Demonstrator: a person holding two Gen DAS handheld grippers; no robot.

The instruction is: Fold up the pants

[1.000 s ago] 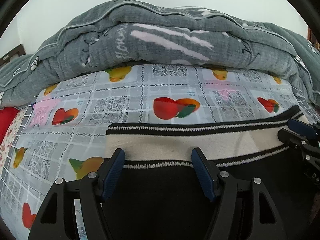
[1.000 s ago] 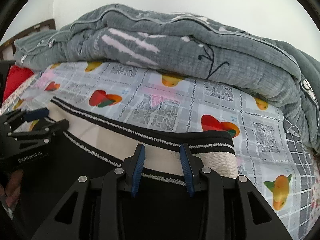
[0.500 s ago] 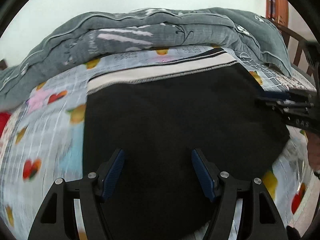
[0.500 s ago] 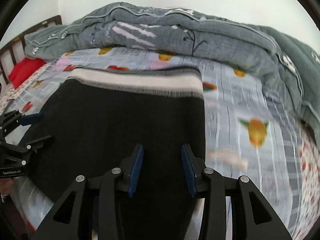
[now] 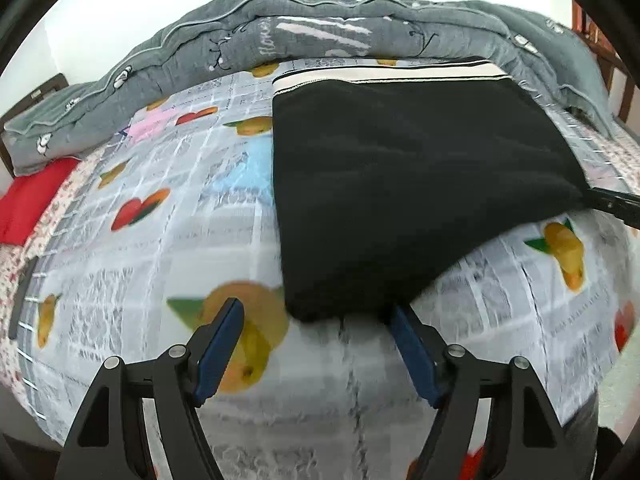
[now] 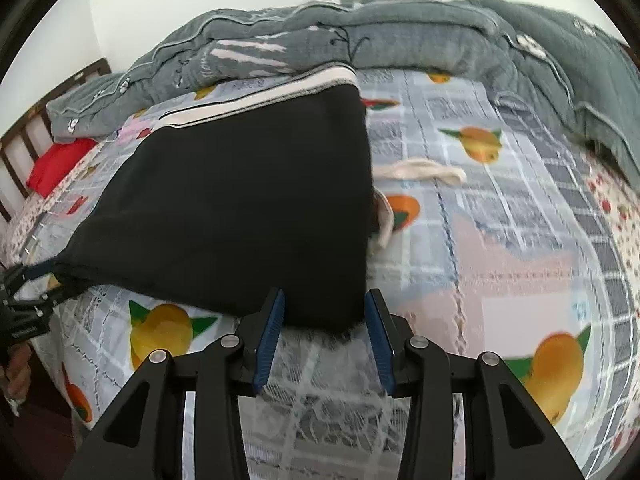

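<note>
Black pants [image 5: 400, 184] [image 6: 240, 200] lie folded flat on the bed, their cream striped waistband [image 5: 384, 74] at the far edge against the quilt. My left gripper [image 5: 316, 320] hovers at the pants' near left corner. Its jaws are opening: the right fingertip [image 5: 396, 316] meets the cloth edge, the left one stands apart over the sheet. My right gripper [image 6: 324, 312] straddles the near right corner, with cloth between its blue pads but no visible pinch. Each gripper also shows at the edge of the other's view, as the right gripper [image 5: 616, 204] and the left gripper [image 6: 28, 292].
A fruit-print bedsheet [image 5: 160, 264] covers the bed. A rolled grey quilt [image 5: 320, 28] [image 6: 400, 32] lies along the far side. A red cushion [image 5: 28, 200] sits far left. The cream drawstring [image 6: 424, 170] trails right of the pants. A wooden bed rail [image 6: 16, 148] and a hand [image 6: 16, 372] are at left.
Both grippers have drawn back from the waistband across the black cloth to its near edge. The pants stay flat, with the waistband now far away by the quilt.
</note>
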